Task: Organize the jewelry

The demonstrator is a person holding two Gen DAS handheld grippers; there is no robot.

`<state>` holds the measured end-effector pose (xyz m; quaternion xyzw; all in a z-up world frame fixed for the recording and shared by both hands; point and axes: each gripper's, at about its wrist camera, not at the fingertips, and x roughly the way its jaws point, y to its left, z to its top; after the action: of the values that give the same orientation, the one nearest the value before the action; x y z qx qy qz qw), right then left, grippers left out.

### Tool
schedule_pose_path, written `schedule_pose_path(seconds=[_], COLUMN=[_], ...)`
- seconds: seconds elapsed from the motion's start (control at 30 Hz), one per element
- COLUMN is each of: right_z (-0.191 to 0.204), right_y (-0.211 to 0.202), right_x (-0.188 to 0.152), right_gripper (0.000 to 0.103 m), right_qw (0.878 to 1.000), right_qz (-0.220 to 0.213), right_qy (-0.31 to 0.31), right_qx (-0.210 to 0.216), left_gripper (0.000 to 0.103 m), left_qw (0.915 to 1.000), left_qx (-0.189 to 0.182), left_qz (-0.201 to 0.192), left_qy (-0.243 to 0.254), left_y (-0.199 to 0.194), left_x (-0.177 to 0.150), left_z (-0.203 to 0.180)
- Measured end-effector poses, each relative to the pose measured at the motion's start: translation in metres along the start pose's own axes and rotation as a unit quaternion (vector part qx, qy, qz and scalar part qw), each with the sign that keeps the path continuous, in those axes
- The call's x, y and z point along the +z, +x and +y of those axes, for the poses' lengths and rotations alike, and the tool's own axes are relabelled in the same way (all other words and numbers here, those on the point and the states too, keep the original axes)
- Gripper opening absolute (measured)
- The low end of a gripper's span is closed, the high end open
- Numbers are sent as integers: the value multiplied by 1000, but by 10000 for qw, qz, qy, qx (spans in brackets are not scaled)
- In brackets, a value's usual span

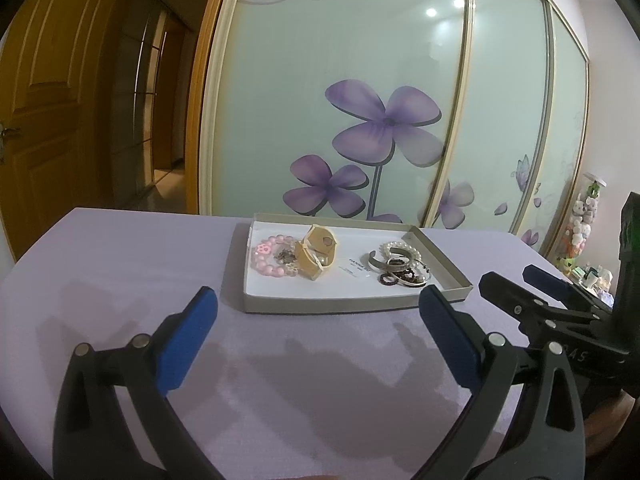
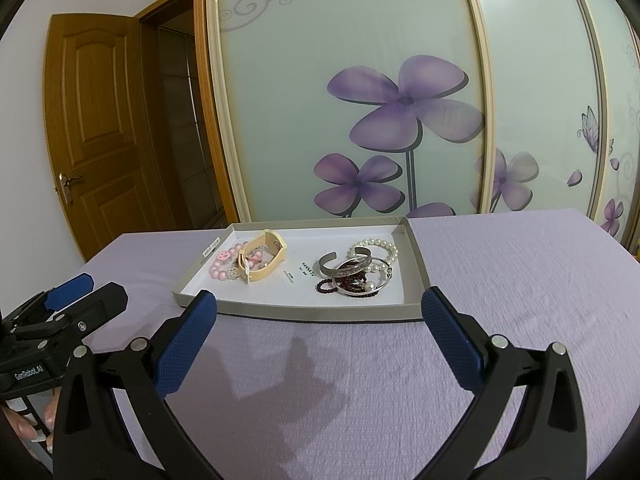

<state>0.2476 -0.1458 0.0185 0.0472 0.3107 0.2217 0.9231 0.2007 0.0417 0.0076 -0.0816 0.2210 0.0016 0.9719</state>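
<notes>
A shallow grey tray (image 1: 352,304) (image 2: 304,312) with a white floor lies on the lilac table. In its left half sit a pink bead bracelet (image 1: 266,258) (image 2: 224,266) and a cream watch (image 1: 318,250) (image 2: 266,254). Its right half holds a silver cuff (image 1: 376,262) (image 2: 338,266), a pearl bracelet (image 1: 402,248) (image 2: 380,246) and dark bead rings (image 1: 404,276) (image 2: 340,282) in a heap. My left gripper (image 1: 318,312) stands open just short of the tray's near edge. Open too, my right gripper (image 2: 318,312) hovers before the tray, holding nothing. Each gripper shows in the other's view, the right gripper (image 1: 516,284) and the left gripper (image 2: 92,286).
The lilac cloth (image 2: 520,280) covers the table. A sliding wardrobe door with purple flowers (image 1: 384,120) stands right behind it. A wooden door (image 2: 100,128) is open at the far left. Small toys and trinkets (image 1: 580,232) crowd the far right. A hand (image 2: 32,424) holds the left tool.
</notes>
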Motion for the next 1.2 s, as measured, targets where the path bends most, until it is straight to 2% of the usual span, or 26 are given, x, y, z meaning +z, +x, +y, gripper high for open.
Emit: schedule_pose_path(seconds=[1.2], right_z=[0], right_y=[-1], right_x=[1], right_gripper=[102], right_qw=[10000], right_qz=[6], right_qy=[-15], right_qx=[6], left_gripper=[101], left_qw=[9999], left_qx=[-112], left_qz=[60], left_qy=[-13], left_y=[2], left_x=[-1], left_z=[-5])
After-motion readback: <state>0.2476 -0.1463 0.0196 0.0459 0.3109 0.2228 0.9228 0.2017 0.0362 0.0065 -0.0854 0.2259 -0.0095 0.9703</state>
